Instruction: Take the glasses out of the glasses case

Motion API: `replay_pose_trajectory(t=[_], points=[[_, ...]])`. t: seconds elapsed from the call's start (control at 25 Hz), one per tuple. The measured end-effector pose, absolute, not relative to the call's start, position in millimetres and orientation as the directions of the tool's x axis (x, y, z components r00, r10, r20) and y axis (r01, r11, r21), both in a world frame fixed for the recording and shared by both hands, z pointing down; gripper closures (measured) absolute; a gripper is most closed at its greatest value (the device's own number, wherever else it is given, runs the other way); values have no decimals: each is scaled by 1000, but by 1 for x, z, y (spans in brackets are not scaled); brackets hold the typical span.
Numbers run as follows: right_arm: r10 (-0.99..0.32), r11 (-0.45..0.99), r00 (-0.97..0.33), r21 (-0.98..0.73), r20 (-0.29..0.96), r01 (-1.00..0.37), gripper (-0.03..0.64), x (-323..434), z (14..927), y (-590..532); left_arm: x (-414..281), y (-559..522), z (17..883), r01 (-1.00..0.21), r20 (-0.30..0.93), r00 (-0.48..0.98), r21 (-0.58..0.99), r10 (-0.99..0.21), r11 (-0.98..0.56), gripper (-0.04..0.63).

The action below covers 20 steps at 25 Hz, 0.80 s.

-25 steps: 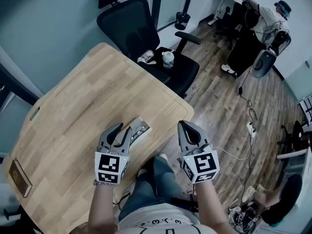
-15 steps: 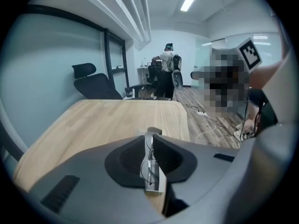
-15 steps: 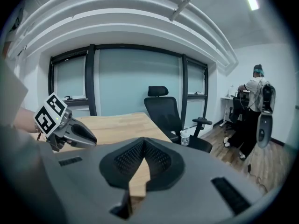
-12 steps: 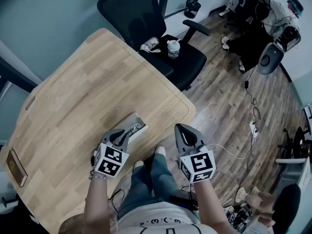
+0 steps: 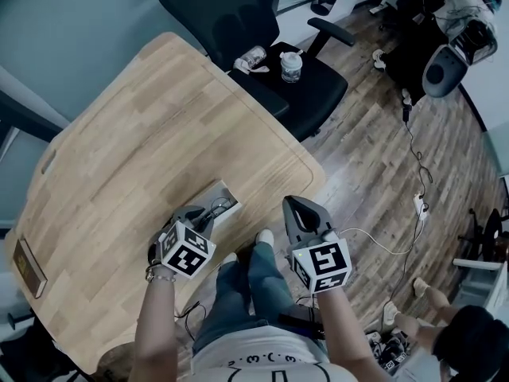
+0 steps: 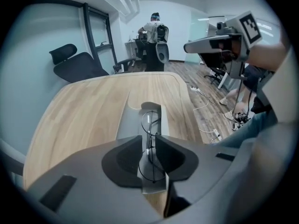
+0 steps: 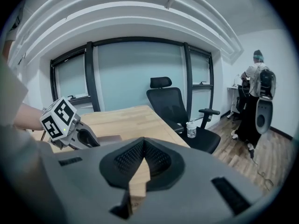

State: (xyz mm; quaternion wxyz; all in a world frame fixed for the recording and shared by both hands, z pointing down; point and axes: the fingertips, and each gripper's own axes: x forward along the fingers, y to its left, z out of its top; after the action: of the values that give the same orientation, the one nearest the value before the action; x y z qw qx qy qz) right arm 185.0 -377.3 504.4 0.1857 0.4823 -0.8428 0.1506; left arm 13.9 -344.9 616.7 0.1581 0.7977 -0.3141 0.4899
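Note:
The grey glasses case (image 5: 226,192) lies open near the wooden table's (image 5: 135,150) front edge, with thin wire-frame glasses (image 5: 220,207) inside. My left gripper (image 5: 205,212) points steeply down over the case. In the left gripper view its jaws (image 6: 149,142) straddle the glasses (image 6: 150,119) near the bridge; they have just been opening and stand open, the frame between them. The case's raised lid (image 6: 125,122) is to the left. My right gripper (image 5: 297,207) hangs off the table edge above the lap, shut (image 7: 144,143) with nothing in it.
A black office chair (image 5: 306,94) stands at the table's far side, with a cup (image 5: 292,66) and a can (image 5: 253,56) on its seat. A brown object (image 5: 26,267) lies at the table's left edge. A cable and power strip (image 5: 420,205) lie on the floor.
Both grippers have come down. The left one has tipped steeply downward over the open case, closing in on the glasses. The right one sank slightly beside the table edge.

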Motion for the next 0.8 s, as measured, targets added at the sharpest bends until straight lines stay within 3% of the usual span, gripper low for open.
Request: replay_pose_trajectory(t=[0.44,0.8], points=[[-742,497,-477,-89,471,-863,606,193,512,-390,20,-347,632,-590,929,352,127,-112,-797,524],[-736,522,-497,-83,459,-849,606,190,505,-400,21,-347,639,-613,943,333,207,-12,-763,560]])
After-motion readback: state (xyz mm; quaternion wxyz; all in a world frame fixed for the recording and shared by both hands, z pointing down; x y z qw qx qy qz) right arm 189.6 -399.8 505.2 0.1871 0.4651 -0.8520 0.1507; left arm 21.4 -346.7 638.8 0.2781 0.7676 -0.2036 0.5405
